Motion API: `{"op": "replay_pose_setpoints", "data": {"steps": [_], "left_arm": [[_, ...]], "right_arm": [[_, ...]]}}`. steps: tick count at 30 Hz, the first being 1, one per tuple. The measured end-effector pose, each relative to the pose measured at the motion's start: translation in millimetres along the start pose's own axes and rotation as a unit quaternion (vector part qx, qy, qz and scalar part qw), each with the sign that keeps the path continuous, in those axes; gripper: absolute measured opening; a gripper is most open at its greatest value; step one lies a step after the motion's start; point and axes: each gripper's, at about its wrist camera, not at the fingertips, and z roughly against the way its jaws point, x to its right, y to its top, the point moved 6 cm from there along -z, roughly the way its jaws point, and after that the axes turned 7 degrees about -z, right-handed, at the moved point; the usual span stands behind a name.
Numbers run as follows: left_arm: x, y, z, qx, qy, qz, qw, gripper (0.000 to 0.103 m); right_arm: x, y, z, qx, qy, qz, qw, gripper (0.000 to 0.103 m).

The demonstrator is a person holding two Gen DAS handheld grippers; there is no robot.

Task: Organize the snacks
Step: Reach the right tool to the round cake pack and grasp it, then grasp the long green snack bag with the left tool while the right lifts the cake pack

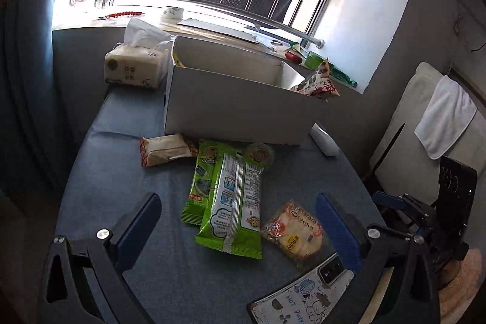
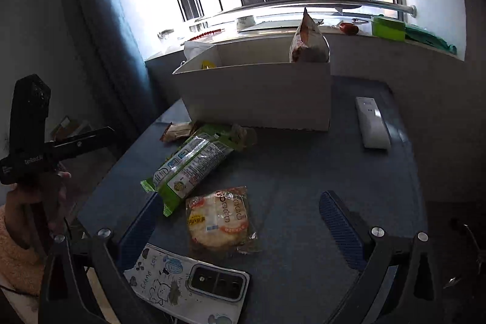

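Your left gripper (image 1: pixel 240 228) and right gripper (image 2: pixel 240 228) — jaws spread, empty — above the blue tabletop (image 1: pixel 158 263), green foil snack packs (image 1: pixel 232 202) and clear-wrapped round cracker (image 2: pixel 218 220) before the white cardboard box (image 1: pixel 240 108), red-patterned bag (image 2: pixel 308 43) inside it.

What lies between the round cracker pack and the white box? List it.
In the left wrist view, the green snack packs and a small clear cup lie between the cracker pack and the white box.

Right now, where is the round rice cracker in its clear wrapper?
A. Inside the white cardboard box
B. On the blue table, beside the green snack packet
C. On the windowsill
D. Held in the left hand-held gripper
B: the round rice cracker in its clear wrapper lies flat on the blue table, beside the green snack packet, outside the white cardboard box.
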Motion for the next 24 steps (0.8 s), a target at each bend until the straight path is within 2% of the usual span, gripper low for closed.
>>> {"op": "replay_pose_setpoints", "data": {"steps": [2, 5, 11, 14, 18, 19, 20, 21, 22, 24], "left_arm": [[-3.3, -4.5, -0.4, -0.005, 0.007, 0.006, 0.9999, 0.103], [-4.8, -9.0, -0.5, -0.008, -0.003, 0.016, 0.9998, 0.103], [-6.8, -17.3, -0.9, -0.019, 0.005, 0.011, 0.9997, 0.103], [-7.9, -22.1, -3.9, -0.029, 0.012, 0.004, 0.9995, 0.103], [-7.0, -27.0, -11.7, -0.045, 0.017, -0.007, 0.9988, 0.103], [-6.3, -27.6, -14.1, -0.049, 0.017, -0.008, 0.9986, 0.103], [-5.2, -28.2, -16.9, -0.054, 0.017, -0.01, 0.9983, 0.103], [-4.0, -28.5, -19.7, -0.058, 0.019, -0.013, 0.9981, 0.103], [-2.5, -28.8, -22.7, -0.062, 0.02, -0.017, 0.9977, 0.103], [1.8, -28.3, -28.6, -0.068, 0.019, -0.028, 0.9971, 0.103]], "right_arm": [[-4.6, -7.2, -6.9, -0.014, 0.001, 0.016, 1.0, 0.103], [-13.6, -9.2, -24.1, -0.031, -0.003, 0.034, 0.999, 0.103], [-28.6, -14.7, -67.7, -0.082, -0.012, 0.07, 0.994, 0.103], [-32.1, -22.8, -86.6, -0.108, -0.032, 0.089, 0.99, 0.103], [-34.7, -29.6, -97.5, -0.128, -0.023, 0.096, 0.987, 0.103], [-34.4, -31.8, -100.1, -0.137, -0.025, 0.1, 0.985, 0.099], [-34.0, -34.0, -101.5, -0.143, -0.027, 0.103, 0.984, 0.09], [-33.7, -32.3, -99.6, -0.129, -0.045, 0.113, 0.984, 0.077], [-33.1, -32.7, -98.4, -0.129, -0.048, 0.114, 0.984, 0.077], [-31.3, -33.0, -95.4, -0.134, -0.023, 0.099, 0.986, 0.076]]}}
